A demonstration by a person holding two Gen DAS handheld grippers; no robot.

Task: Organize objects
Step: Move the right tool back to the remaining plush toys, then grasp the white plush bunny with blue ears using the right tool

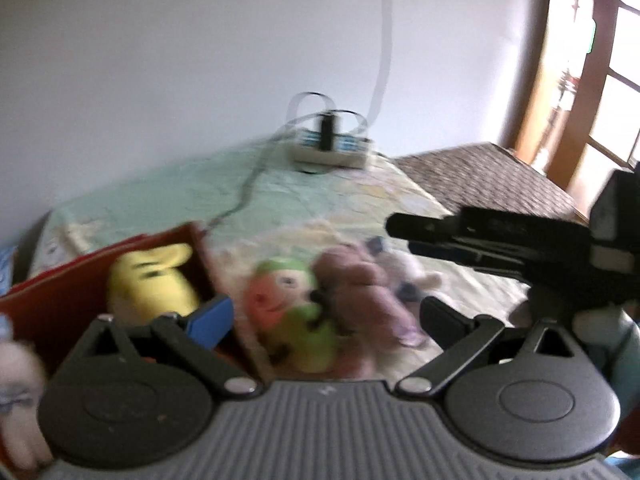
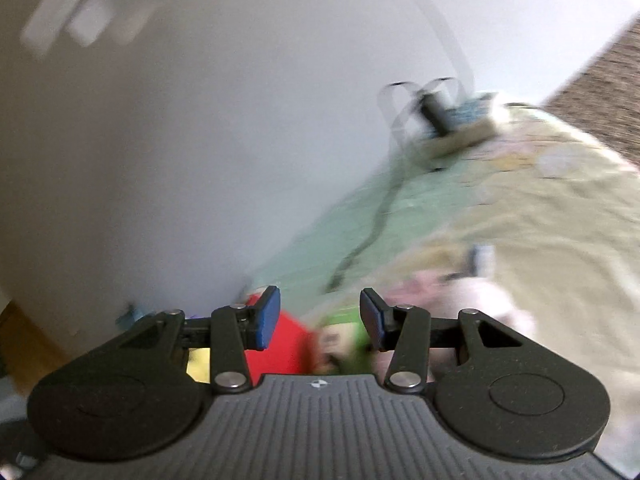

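A red box (image 1: 56, 300) stands on the bed at the left with a yellow plush (image 1: 154, 280) inside it. Just right of the box lie an orange-and-green plush (image 1: 288, 312) and a mauve plush (image 1: 360, 292), with a pale plush (image 1: 418, 272) behind them. My left gripper (image 1: 324, 320) is open above these toys, holding nothing. My right gripper (image 1: 408, 237) reaches in from the right, above the toys. In the blurred right wrist view, the right gripper (image 2: 320, 318) is open and empty over the red box (image 2: 280, 344), the green plush (image 2: 348, 336) and a pale plush (image 2: 480, 300).
A power strip (image 1: 330, 148) with a black plug and a cable lies at the far end of the patterned bed sheet (image 1: 340, 200), against a white wall. A brown woven surface (image 1: 480, 176) and a window (image 1: 600, 80) are at the right. Another white plush (image 1: 16, 380) shows at the lower left.
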